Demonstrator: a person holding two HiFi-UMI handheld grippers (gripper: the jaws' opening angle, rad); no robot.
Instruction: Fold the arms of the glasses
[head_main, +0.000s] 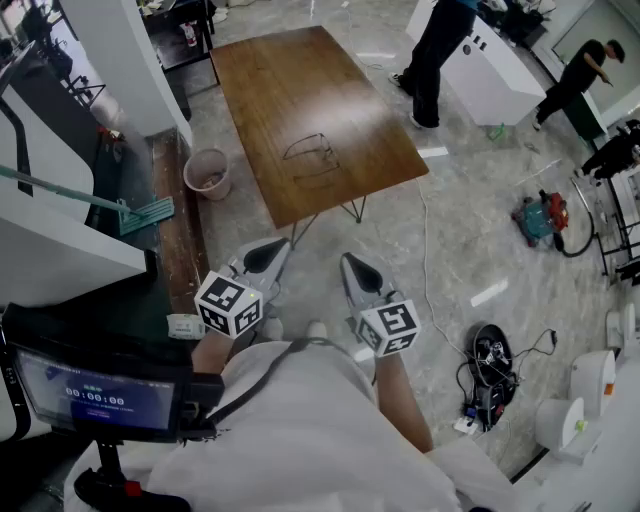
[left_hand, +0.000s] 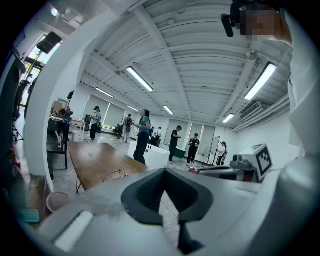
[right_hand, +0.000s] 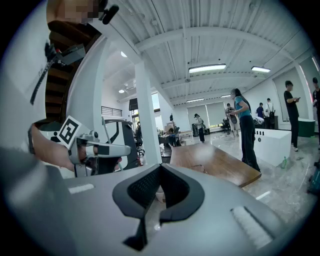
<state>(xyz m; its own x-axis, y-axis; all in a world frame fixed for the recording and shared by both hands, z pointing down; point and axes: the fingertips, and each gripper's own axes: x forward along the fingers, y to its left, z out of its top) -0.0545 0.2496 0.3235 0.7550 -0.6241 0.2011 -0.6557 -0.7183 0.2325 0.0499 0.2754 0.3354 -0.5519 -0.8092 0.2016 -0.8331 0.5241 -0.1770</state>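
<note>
On the brown wooden bench (head_main: 290, 90), towards its near end and in from the edges: the glasses (head_main: 312, 158), a thin dark outline, arms seemingly spread rather than folded flat. Small and far off past the jaws in both gripper views. Well apart from both tools.

Nearer the camera, below the bench's near edge in the head view, held side by side over the grey floor (head_main: 460, 200): the left tool (head_main: 272, 252) and the right tool (head_main: 352, 265), each with a marker cube (head_main: 228, 303) behind its jaws. Both aimed roughly towards the bench and tipped slightly down. Left tool closed, dark pads meeting at the tip, gripping nothing. Right tool likewise closed on itself, pads together — only floor and bench beyond them.

Further out:
- a pink bin (head_main: 207, 172) on the floor, just beside the bench's left edge;
- a person (head_main: 435, 50) in dark trousers standing near the bench's far right corner, next to a white cabinet (head_main: 495, 70);
- a red and teal machine (head_main: 540, 215) on the floor to the right;
- a tangle of cables (head_main: 490, 375) at lower right;
- a small lit screen (head_main: 85, 392) at lower left — close to the camera.
</note>
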